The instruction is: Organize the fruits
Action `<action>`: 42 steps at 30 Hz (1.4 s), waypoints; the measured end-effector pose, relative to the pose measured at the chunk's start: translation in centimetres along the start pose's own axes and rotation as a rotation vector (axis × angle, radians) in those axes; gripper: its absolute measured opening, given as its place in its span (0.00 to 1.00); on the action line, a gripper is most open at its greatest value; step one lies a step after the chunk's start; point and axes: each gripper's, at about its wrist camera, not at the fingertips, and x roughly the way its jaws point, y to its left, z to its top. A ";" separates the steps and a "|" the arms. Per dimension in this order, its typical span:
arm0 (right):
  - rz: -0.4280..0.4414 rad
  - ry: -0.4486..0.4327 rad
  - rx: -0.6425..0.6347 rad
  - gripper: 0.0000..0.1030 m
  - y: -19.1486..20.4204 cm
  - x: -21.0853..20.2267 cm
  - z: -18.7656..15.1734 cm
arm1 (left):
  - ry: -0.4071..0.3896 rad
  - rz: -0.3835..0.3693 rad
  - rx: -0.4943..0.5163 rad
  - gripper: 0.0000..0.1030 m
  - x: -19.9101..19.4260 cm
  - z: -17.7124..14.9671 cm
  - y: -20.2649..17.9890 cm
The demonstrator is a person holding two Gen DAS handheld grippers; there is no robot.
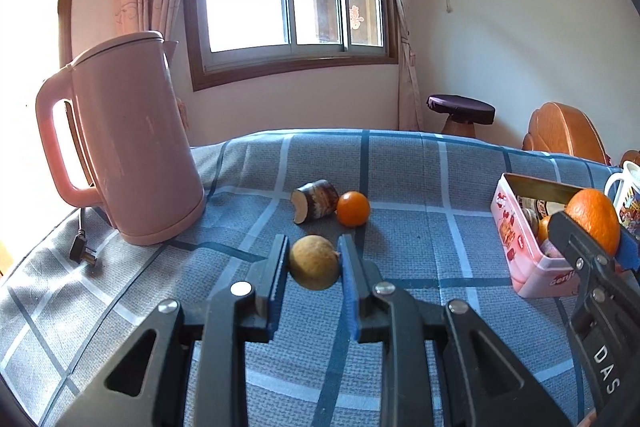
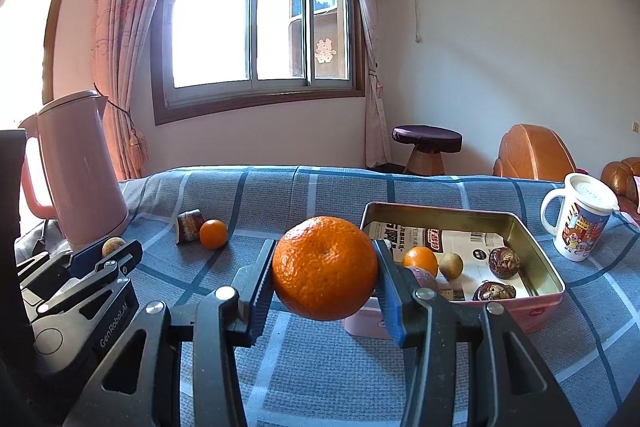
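Two fruits are up off the table, one in each claw. The right claw has its jaws about a third open and pressed on a big orange, round, bright and pebbly, held above the cloth just in front of the pink tin. The left claw is drawn in as narrow as it goes, pinching a small brown fruit, dull and rough-skinned, above the cloth near the pink kettle.

Inside the open tin I count five pieces: one small orange, one brown fruit, two dark glossy knobbly ones, and a purplish one partly hidden behind the right claw.

Out on the blue checked tablecloth lie two more things, touching: one small orange and one dark stub with a pale cut end. One lidded mug stands right of the tin.
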 end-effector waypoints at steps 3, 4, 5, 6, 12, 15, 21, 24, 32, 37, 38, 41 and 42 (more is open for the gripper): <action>-0.011 0.001 -0.003 0.47 -0.5 -0.1 0.0 | 0.000 0.001 0.005 0.26 -0.2 0.0 -0.3; -0.013 0.002 -0.004 0.47 -0.6 -0.2 -0.1 | -0.001 0.001 0.009 0.26 -0.3 -0.1 -0.4; -0.016 0.002 -0.005 0.47 -0.8 -0.2 -0.1 | -0.002 0.000 0.012 0.26 -0.3 -0.1 -0.5; -0.019 0.003 -0.005 0.47 -1.0 -0.2 -0.1 | -0.002 0.000 0.014 0.26 -0.4 -0.1 -0.6; -0.042 0.001 -0.015 0.47 -1.8 -0.3 -0.1 | 0.003 -0.017 0.026 0.26 -0.8 -0.2 -1.7; -0.051 0.003 -0.015 0.47 -2.4 -0.3 -0.1 | 0.003 -0.022 0.038 0.26 -0.9 -0.3 -2.3; -0.064 0.003 -0.022 0.47 -3.4 -0.4 -0.2 | 0.003 -0.038 0.053 0.26 -1.1 -0.3 -3.7; -0.070 0.005 -0.022 0.47 -4.0 -0.3 -0.1 | 0.005 -0.050 0.056 0.26 -1.3 -0.3 -4.3; -0.095 0.014 -0.012 0.47 -5.7 0.0 0.0 | 0.012 -0.077 0.078 0.26 -1.4 -0.4 -6.2; -0.112 0.016 -0.010 0.47 -6.8 0.2 0.2 | 0.010 -0.092 0.094 0.26 -1.4 -0.3 -7.6; -0.114 0.017 -0.011 0.47 -7.0 0.2 0.2 | 0.011 -0.097 0.098 0.26 -1.4 -0.3 -7.9; -0.126 0.014 -0.014 0.47 -7.8 0.3 0.2 | 0.014 -0.109 0.112 0.26 -1.3 -0.2 -8.9; -0.131 0.015 -0.014 0.47 -8.1 0.3 0.3 | 0.013 -0.113 0.117 0.26 -1.3 -0.2 -9.2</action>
